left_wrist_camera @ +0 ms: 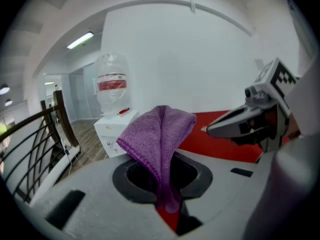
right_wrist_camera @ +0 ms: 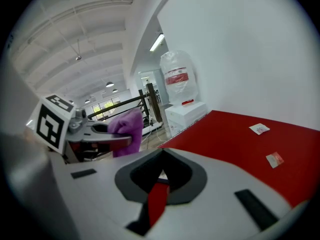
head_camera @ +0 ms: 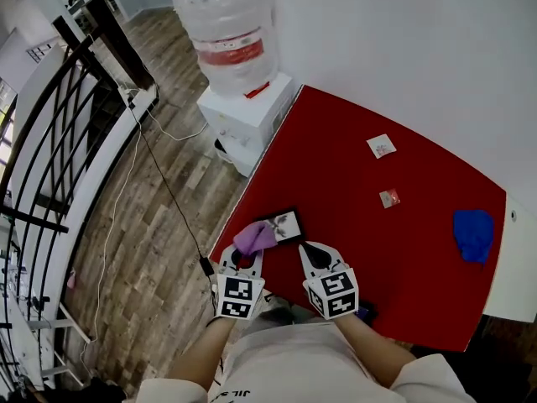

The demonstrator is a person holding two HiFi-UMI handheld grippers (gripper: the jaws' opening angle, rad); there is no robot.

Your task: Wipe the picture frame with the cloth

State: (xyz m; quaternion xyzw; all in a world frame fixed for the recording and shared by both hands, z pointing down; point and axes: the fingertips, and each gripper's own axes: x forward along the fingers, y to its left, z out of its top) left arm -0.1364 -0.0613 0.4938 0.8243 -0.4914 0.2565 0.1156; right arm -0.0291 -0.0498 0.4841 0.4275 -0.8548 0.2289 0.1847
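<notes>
The picture frame (head_camera: pixel 286 224), black-edged around a pale picture, lies flat near the front left corner of the red table (head_camera: pixel 403 250). A purple cloth (head_camera: pixel 254 238) bunches over the frame's near left end, and my left gripper (head_camera: pixel 244 259) is shut on it. Seen along the left gripper's jaws, the cloth (left_wrist_camera: pixel 160 134) stands up in a fold out of them. My right gripper (head_camera: pixel 314 253) hovers just right of the frame's near edge, shut with nothing in it; its jaws leave only a thin slit in the right gripper view.
A blue cloth (head_camera: pixel 473 233) lies at the table's right side. Two small cards (head_camera: pixel 382 146) (head_camera: pixel 389 197) lie further back. A water dispenser (head_camera: pixel 231 36) on a white cabinet (head_camera: pixel 247 116) stands off the table's far left corner. A black railing (head_camera: pixel 50 158) and floor cable (head_camera: pixel 159 175) lie left.
</notes>
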